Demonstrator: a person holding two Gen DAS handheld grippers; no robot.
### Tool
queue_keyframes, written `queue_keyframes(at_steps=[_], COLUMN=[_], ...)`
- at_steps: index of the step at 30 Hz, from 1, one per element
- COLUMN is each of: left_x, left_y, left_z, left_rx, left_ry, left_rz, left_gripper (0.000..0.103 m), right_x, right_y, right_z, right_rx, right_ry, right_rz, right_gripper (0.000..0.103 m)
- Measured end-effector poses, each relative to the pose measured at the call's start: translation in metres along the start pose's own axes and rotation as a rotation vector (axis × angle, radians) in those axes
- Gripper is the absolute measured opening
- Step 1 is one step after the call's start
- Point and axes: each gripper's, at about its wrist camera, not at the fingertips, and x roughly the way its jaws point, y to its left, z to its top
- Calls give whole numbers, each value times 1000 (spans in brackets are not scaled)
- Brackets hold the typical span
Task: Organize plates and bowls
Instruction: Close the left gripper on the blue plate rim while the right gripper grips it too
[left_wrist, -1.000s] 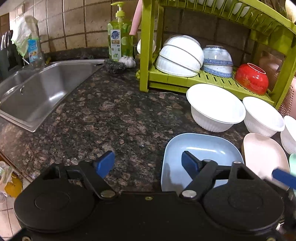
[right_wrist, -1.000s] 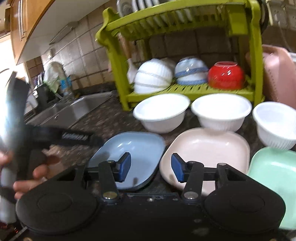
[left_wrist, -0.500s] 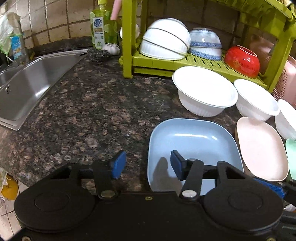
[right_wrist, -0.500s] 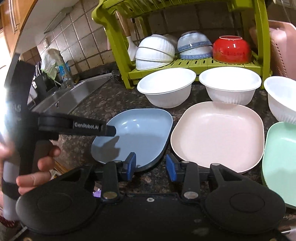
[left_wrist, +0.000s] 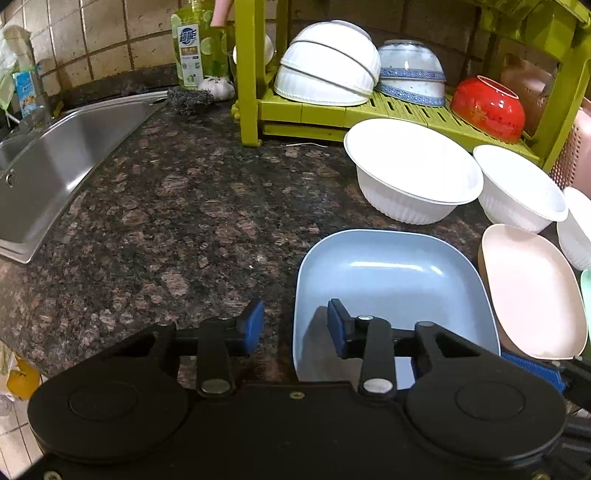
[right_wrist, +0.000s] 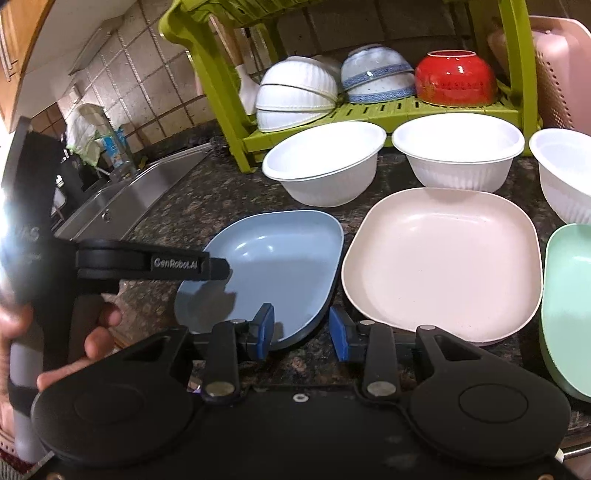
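My left tongs (left_wrist: 295, 325) have closed in over the last second from a wide spread to a narrower gap, and they have dropped toward the blue plate (left_wrist: 391, 288) at the lower centre of the left view; now its left rim runs up between my pads, one pad over the desk (left_wrist: 166, 221) and the other over the plate's floor, so I judge I am lining up to pinch that rim; nothing is gripped yet. My right tongs (right_wrist: 301, 328) have also narrowed and come lower; they hang empty at the bottom centre of the right view, one pad over the blue plate's near rim, the other over the bare strip between it and the pink plate (right_wrist: 443, 258).

The blue plate is a shallow rounded square, matte with a soft sheen, lying flat; the pink plate lies just beside it on the right, and a green plate (right_wrist: 569, 302) shows at the right edge; whether they touch I cannot tell. Behind them, mid-frame, stand three white bowls (right_wrist: 325, 162) upright in a row; farther back, in the upper part of the frame, the green rack (right_wrist: 388, 112) holds overturned white, blue-banded and red bowls; the sink (left_wrist: 55, 166) lies at the left.
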Motion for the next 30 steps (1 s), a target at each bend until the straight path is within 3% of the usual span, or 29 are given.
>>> queue_keyframes(at_steps=[7, 11, 23, 30], left_x=[3, 4, -6, -11], left_y=[-3, -2, 9, 31], left_z=[-1, 0, -1, 4], left_rx=[38, 43, 24, -49], left_ry=[5, 3, -34, -42], left_rz=[-14, -16, 2, 37], left_gripper=[22, 20, 19, 19], right_x=[13, 20, 30, 45], right_y=[0, 1, 14, 35], right_z=[5, 6, 13, 25], right_rx=[8, -23, -86, -120], right_ry=[2, -14, -40, -52], right_rz=[-23, -43, -39, 2], right_gripper=[35, 18, 16, 16])
